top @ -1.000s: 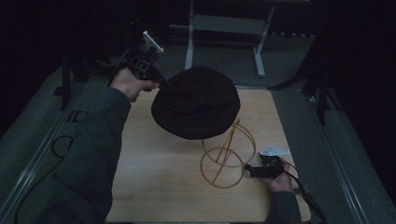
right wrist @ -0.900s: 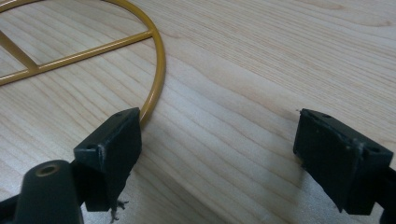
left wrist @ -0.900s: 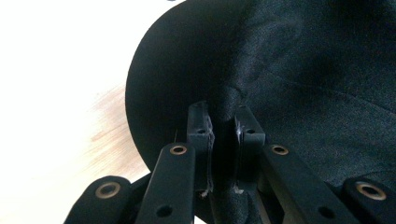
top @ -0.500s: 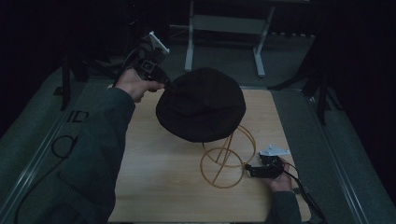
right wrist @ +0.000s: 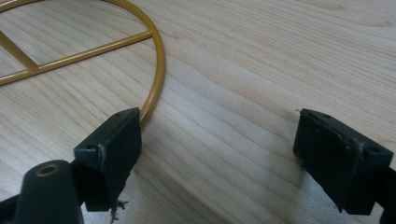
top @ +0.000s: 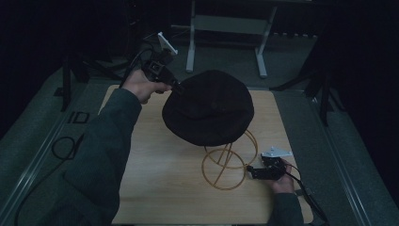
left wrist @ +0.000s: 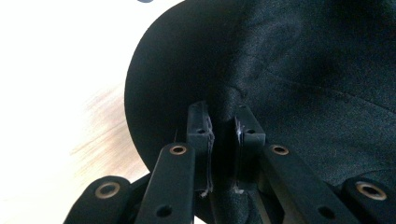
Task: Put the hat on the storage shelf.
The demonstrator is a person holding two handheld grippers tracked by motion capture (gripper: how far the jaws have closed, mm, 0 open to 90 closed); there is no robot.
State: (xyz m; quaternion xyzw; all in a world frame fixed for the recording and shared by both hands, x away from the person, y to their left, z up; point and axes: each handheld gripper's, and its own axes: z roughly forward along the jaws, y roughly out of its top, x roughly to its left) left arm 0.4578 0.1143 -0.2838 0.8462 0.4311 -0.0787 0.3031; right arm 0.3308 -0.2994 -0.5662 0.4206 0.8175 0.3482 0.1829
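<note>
A black brimmed hat hangs tilted over the top of a yellow wire stand on the wooden table. My left gripper is at the hat's left edge, shut on its brim. In the left gripper view the jaws pinch a fold of the black fabric. The hat hides the stand's top, so I cannot tell whether it rests there. My right gripper lies low at the stand's base ring, open. In the right gripper view its left pad touches the yellow ring.
The table's pale wood spreads bare between the right jaws. A white metal frame stands beyond the far edge. Dark stands and cables sit on the grey floor to the left and right.
The hat and my left gripper have drifted slightly to the right, over the stand. The right gripper has stayed at the base ring.
</note>
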